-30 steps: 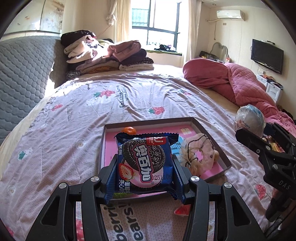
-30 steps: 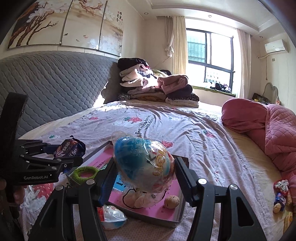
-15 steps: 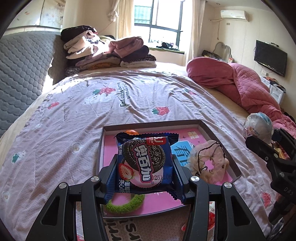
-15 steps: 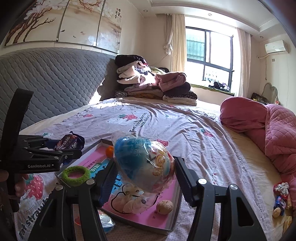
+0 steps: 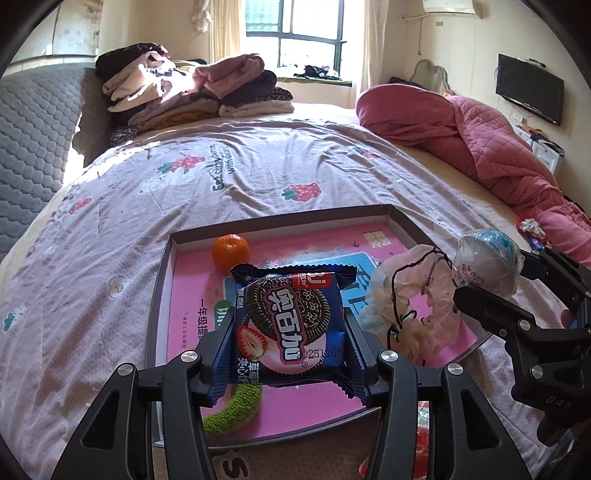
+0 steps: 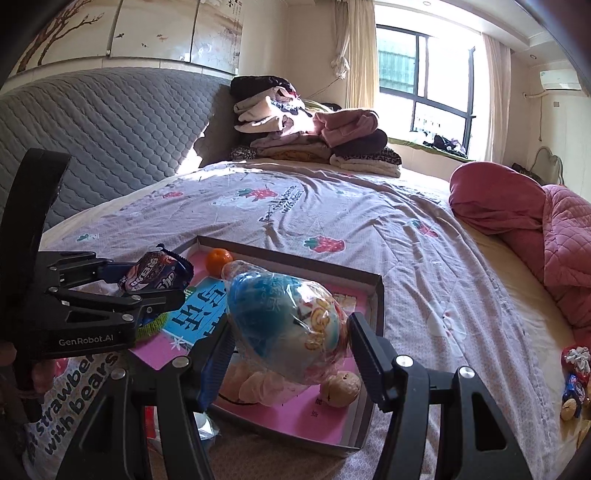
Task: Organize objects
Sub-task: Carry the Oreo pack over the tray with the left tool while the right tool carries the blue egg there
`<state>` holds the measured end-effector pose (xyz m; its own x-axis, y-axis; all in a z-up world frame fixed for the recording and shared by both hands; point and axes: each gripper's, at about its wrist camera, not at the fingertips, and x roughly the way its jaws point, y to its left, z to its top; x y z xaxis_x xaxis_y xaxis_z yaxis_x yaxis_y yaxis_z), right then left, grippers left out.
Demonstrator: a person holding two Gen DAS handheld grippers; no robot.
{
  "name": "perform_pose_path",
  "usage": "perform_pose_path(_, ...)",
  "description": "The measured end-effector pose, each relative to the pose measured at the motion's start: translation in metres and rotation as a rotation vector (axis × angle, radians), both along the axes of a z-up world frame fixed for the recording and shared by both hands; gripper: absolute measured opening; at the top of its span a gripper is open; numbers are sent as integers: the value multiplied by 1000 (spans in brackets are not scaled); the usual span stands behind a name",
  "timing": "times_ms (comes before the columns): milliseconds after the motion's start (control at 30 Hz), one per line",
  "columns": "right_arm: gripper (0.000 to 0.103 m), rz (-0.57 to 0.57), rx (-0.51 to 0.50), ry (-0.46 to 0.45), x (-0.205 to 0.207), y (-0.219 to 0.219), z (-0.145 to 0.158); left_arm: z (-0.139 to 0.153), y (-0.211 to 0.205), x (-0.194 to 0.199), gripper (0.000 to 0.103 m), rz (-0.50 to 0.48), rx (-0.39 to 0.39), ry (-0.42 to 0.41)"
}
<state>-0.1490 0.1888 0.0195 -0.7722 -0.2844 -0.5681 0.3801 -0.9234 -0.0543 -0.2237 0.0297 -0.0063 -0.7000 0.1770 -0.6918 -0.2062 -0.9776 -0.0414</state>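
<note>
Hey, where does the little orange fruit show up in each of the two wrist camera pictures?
Left wrist view: the orange fruit sits in the tray's far left corner, just above the cookie packet.
Right wrist view: the orange fruit lies left of centre, at the tray's far edge, beside the wrapped blue ball.
Shared landmark: the pink-lined tray.

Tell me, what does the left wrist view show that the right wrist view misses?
Only the left wrist view shows the wall television. Only the right wrist view shows the walnut in the tray and the painted panels above the headboard. Both show the tray, the orange, the cookie packet in the left gripper and the wrapped ball in the right gripper.
</note>
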Motion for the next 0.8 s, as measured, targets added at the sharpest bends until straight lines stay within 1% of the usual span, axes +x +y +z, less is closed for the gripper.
perform_pose_path(300,62,0,30,-42,-6,-6,-22,-17,9,-5,53,-28,-40,-31)
perform_pose_path(433,62,-7,27,-77,-11,-5,-30,-23,14,-5,53,-43,-63,-46)
perform_pose_path(800,62,-18,59,-105,-14,-7,-43,-35,23,-3,53,-65,-95,-69)
